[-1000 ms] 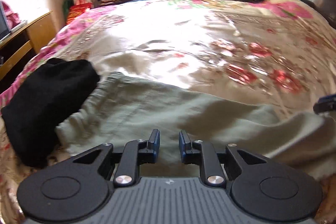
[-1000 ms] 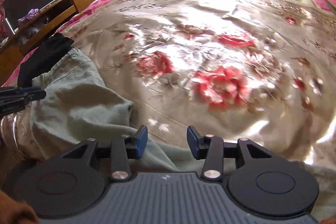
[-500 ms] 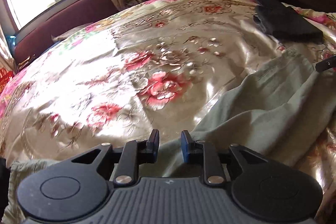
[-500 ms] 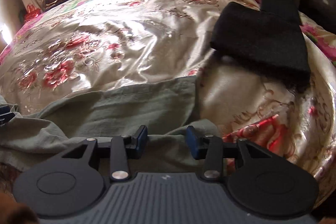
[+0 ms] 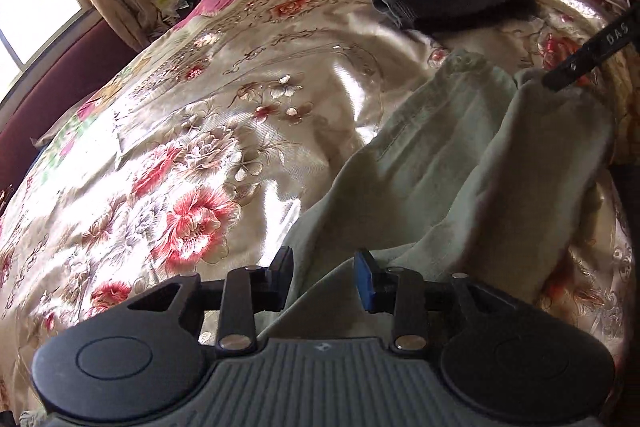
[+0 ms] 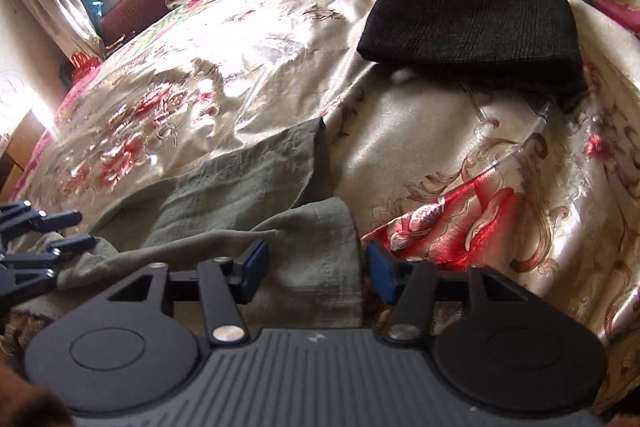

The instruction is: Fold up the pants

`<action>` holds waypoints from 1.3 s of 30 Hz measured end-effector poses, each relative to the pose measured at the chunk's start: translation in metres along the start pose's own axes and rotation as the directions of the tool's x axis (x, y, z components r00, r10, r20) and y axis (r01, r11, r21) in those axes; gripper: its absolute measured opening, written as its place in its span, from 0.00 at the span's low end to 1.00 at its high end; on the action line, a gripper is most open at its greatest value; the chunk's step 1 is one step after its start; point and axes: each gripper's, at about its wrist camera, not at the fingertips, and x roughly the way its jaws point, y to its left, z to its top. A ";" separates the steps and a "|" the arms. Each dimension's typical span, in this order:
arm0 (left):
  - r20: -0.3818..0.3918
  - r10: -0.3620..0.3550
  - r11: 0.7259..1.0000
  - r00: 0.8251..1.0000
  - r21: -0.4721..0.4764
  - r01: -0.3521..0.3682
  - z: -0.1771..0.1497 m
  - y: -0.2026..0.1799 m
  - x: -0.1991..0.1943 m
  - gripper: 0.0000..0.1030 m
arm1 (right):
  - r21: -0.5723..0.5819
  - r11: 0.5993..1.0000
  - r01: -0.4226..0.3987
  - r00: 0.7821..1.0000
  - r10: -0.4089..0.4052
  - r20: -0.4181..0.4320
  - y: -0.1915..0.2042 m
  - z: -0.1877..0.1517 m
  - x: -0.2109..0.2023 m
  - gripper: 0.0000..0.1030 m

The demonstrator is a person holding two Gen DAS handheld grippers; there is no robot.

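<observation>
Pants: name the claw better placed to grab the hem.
Probably the right claw: the pants hem lies between its open fingers. The left claw, just opening, sits mid-leg, away from the hem.

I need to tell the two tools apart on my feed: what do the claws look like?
Both look alike: a ribbed dark grey body, two round black discs, black linkage arms with silver rivets, blue pads on the fingertips. Left claw; right claw, whose finger in the left view carries white lettering.
</observation>
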 end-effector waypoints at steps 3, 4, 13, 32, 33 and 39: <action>0.006 0.001 1.000 1.000 0.004 -0.001 0.000 0.002 -0.004 0.47 | 0.158 0.980 -0.119 0.993 0.116 0.027 -0.013 0.006 -0.024 0.04; 0.017 0.009 1.000 1.000 -0.004 -0.008 0.000 0.005 -0.007 0.47 | 0.176 0.973 -0.151 0.988 0.142 0.063 -0.014 0.009 -0.035 0.04; 0.070 0.111 0.987 0.991 -0.127 -0.101 0.003 0.037 -0.013 0.47 | 0.159 0.964 -0.212 0.955 0.170 0.242 -0.003 0.033 -0.049 0.04; 0.070 -0.020 0.998 0.997 0.062 0.016 0.001 -0.005 -0.004 0.54 | 0.033 0.999 0.035 0.998 -0.037 0.050 -0.010 0.015 0.010 0.50; 0.068 -0.025 0.997 0.997 0.075 0.019 0.003 -0.007 -0.002 0.54 | 0.035 0.999 0.016 0.998 -0.018 0.055 -0.012 0.015 0.012 0.50; 0.043 -0.038 0.997 0.998 0.076 0.035 0.006 -0.010 0.005 0.56 | -0.035 0.999 -0.022 0.999 0.023 0.028 -0.017 0.025 0.041 0.48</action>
